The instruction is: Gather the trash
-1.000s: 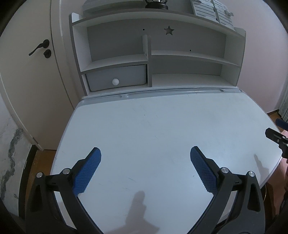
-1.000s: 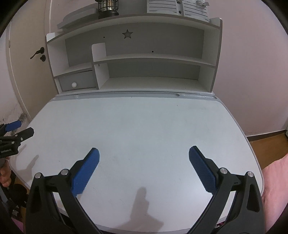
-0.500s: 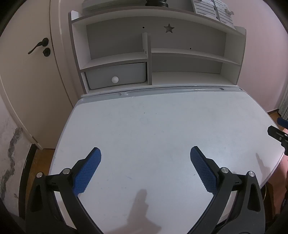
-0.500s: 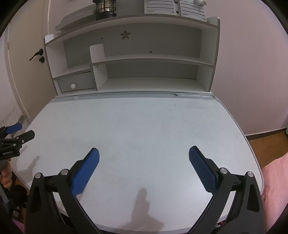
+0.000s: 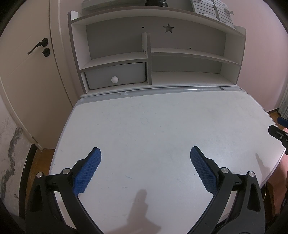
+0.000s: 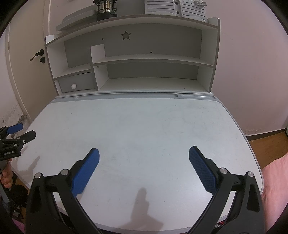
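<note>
At the far left stood a door point(image 5: 27, 75) with a dark handle, and beside it a shelf unit point(image 5: 154, 59) at the back of the worktop point(image 5: 162, 126), with a small drawer point(image 5: 115, 75) in its lower left bay. The left gripper point(image 5: 145, 158) hung over the near edge of the worktop, its blue fingers point(image 5: 88, 172) spread wide and holding nothing. The right gripper point(image 6: 143, 157) hung alongside it, further right, its fingers point(image 6: 202, 171) equally wide and empty.

No trash showed in either view: the worktop carried only faint scuffs and pen marks, and the open shelves looked bare (a lantern point(image 6: 105, 8) and a slatted organiser point(image 6: 175, 8) sat on top, neither likely to be waste). Where the trash lay could not be told; it was probably out of frame or in the drawer.

So its handling is only a guess: household scraps tend to be light, soft and crushable, best pinched across the bulkiest part.
</note>
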Demonstrator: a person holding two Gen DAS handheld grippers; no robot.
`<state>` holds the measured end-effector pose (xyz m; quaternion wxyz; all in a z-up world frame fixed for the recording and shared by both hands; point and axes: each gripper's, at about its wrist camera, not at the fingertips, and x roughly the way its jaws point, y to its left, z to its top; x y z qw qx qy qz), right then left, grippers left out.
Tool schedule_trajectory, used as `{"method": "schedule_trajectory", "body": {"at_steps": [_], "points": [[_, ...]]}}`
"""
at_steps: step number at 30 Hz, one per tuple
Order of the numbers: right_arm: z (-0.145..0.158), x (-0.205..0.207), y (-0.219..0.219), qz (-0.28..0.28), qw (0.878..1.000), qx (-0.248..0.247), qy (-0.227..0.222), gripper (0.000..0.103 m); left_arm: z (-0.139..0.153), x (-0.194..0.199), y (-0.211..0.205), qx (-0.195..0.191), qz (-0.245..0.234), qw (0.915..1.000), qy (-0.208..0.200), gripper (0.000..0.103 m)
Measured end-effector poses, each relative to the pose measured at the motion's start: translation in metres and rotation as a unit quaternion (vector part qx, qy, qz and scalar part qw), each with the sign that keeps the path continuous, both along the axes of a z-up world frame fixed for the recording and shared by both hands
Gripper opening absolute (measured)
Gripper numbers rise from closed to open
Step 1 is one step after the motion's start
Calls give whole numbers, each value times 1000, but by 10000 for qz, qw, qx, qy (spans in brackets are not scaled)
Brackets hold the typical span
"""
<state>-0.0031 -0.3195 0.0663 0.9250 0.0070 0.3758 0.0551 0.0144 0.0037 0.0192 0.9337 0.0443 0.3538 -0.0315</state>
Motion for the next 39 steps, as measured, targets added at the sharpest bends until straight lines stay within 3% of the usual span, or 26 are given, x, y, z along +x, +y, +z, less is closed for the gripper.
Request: {"method": "schedule_trajectory", "body": {"at_steps": [39], "points": [[1,0,-4,27,10000,0,-20,96,0,-4,-4,-10,-74,10000,2,96]]}}
